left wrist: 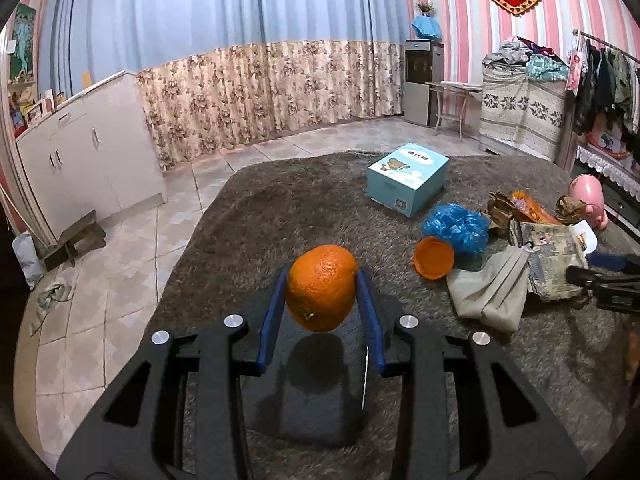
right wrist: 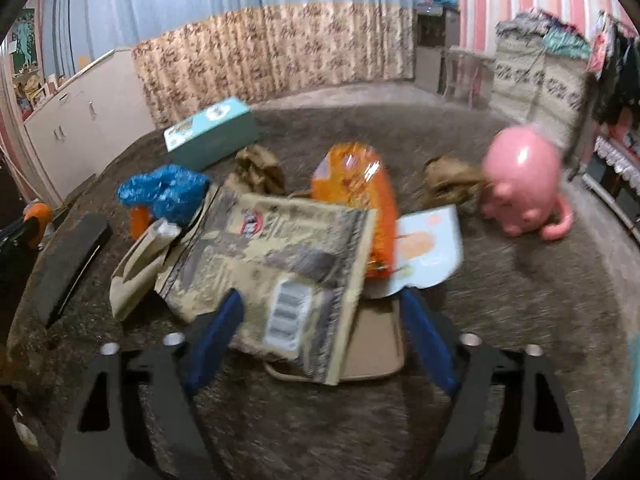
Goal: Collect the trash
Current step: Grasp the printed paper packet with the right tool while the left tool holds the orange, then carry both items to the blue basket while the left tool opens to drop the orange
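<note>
My left gripper (left wrist: 322,280) is shut on an orange (left wrist: 322,286), which its blue pads pinch from both sides above a flat black slab (left wrist: 308,392). Trash lies in a heap on the shaggy brown cover (right wrist: 500,300): a printed kraft packet (right wrist: 280,264), an orange snack wrapper (right wrist: 356,184), a crumpled blue plastic bag (right wrist: 164,192), a beige pouch (right wrist: 136,272) and crumpled brown paper (right wrist: 256,172). My right gripper (right wrist: 320,312) is open and straddles the packet's near end and a brown card (right wrist: 376,348). I see no pad pressing on either; this view is blurred.
A teal box (left wrist: 406,178) stands at the back, and a pink pig toy (right wrist: 522,184) at the right. An orange lid (left wrist: 434,258) lies by the blue bag. A pale picture card (right wrist: 430,248) sticks out under the wrapper. The cover's left edge drops to tiled floor (left wrist: 120,264).
</note>
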Tool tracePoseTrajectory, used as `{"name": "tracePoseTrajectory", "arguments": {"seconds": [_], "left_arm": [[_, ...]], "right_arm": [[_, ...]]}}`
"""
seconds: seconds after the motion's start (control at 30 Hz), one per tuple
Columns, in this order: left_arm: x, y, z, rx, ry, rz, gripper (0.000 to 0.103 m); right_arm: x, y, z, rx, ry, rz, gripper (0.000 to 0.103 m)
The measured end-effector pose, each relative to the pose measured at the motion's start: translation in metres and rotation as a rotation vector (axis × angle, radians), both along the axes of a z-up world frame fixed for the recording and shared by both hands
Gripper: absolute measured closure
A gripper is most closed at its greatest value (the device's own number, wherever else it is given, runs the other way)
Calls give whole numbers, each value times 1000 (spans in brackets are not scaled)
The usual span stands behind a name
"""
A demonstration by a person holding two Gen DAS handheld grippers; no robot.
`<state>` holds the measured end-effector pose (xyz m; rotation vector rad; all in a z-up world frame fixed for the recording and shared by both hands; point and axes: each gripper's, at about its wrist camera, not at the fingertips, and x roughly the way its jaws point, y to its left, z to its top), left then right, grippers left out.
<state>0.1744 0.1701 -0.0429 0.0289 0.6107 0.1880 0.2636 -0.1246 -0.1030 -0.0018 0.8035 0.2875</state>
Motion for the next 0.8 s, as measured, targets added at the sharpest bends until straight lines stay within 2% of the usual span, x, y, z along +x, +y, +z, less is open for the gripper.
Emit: {"name": "tracePoseTrajectory", "arguments": {"seconds": [0.07, 0.1, 0.17, 0.23, 0.27, 0.5, 0.6, 0.8], "left_arm": [[-2, -1, -2, 10, 7, 2, 68], [-3, -3, -4, 17, 11, 3, 68], [-4, -5, -4, 19, 17, 0, 68], [-5, -10, -2, 14, 15, -5, 68], [-7, -12, 0, 12, 10, -8, 68], [-16, -39, 21, 5, -30, -46, 68], [-18, -55, 31, 1, -54, -66, 68], [-18, -105, 46, -6, -97, -142, 68]], "right_arm": [[0, -1, -4, 65, 21, 23, 54], [-2, -1, -3, 74, 17, 27, 61], [-7, -1, 1, 64, -7, 30, 75], [-15, -5, 9, 55, -40, 28, 94], [-19, -8, 11, 62, -48, 29, 98], [-54, -48, 37, 118, -142, -20, 101], [-75, -81, 56, 157, -189, -74, 101], [-117, -145, 81, 162, -270, -191, 101]]}}
